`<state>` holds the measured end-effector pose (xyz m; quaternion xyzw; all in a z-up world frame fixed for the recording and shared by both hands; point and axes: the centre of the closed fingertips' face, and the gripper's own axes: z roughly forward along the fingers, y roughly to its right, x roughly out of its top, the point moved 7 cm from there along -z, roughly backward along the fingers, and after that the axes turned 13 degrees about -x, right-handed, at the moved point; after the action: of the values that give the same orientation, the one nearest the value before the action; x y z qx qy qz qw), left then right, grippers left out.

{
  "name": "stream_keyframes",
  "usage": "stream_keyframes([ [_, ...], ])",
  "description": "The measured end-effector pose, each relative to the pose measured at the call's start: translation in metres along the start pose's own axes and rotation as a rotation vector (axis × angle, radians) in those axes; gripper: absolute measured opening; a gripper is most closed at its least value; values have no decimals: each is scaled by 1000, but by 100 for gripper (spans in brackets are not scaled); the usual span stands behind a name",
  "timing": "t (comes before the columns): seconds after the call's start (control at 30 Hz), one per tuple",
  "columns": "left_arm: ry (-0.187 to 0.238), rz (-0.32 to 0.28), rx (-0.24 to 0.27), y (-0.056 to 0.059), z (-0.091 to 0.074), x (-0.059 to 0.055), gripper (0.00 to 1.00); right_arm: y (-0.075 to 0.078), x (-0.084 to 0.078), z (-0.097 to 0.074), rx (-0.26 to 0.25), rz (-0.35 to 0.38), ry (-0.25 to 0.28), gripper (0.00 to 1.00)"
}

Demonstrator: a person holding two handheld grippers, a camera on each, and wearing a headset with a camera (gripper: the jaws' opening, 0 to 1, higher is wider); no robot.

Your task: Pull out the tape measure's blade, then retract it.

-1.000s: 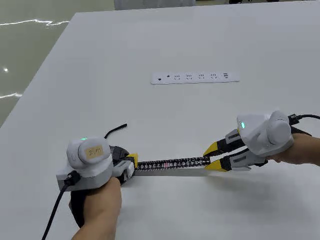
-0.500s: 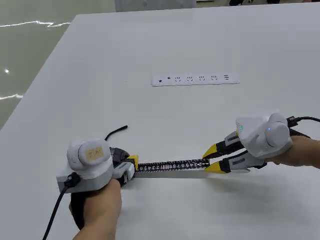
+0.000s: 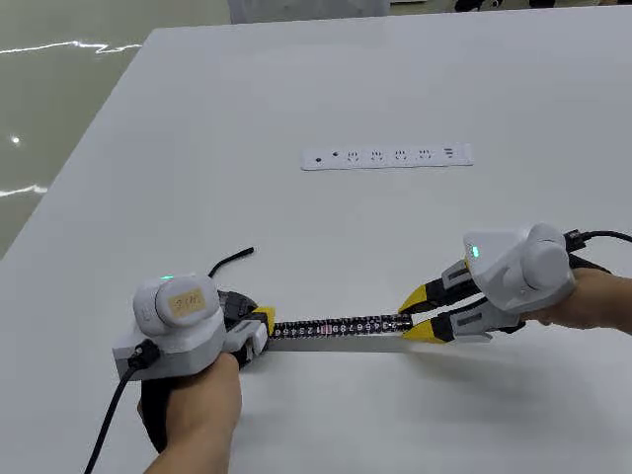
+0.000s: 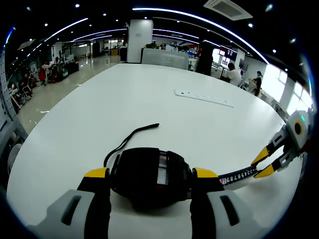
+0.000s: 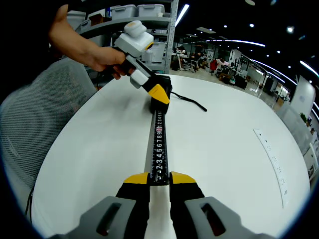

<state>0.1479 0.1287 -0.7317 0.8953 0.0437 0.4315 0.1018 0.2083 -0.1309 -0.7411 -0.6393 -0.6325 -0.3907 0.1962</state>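
Gripping black tape measure case (image 4: 149,177) between yellow-tipped jaws of left gripper (image 4: 151,174), moderate gap, both tips against case sides. Parked near left edge of white table (image 3: 296,227). Pinching free end of blade (image 5: 158,149) with right gripper (image 5: 159,178), jaws narrow, nearly together. Stretched straight between both grippers, numbers up; touching table or just above, cannot tell. Behind case: black strap (image 3: 229,259) on table. Farther back, well apart: white power strip (image 3: 387,156).

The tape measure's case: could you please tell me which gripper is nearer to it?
Left. The left gripper is clamped on the case itself, while the right gripper grips the far end of the drawn-out blade, well away from it.
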Motion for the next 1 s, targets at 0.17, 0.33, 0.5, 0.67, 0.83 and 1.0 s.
stream_keyframes([
  [0.17, 0, -3, 0, 1, -1, 0, 60, 0, 2, 0, -1, 2, 2, 14],
  [0.33, 1, -2, 2, -2, 1, 0, 60, -1, 4, 0, 0, 1, 3, 14],
  [0.5, 2, -6, 1, -2, 1, 0, 60, 1, 1, 4, 1, 1, 2, 14],
  [0.67, 3, -7, 1, -1, 0, 0, 60, 0, 5, 4, 3, 0, 5, 14],
  [0.83, 5, -7, 2, 0, 0, 0, 60, 0, 8, 5, 5, -1, 9, 14],
  [1.0, 7, -9, 2, 1, 0, 0, 60, 0, 8, 7, 6, -4, 12, 14],
])
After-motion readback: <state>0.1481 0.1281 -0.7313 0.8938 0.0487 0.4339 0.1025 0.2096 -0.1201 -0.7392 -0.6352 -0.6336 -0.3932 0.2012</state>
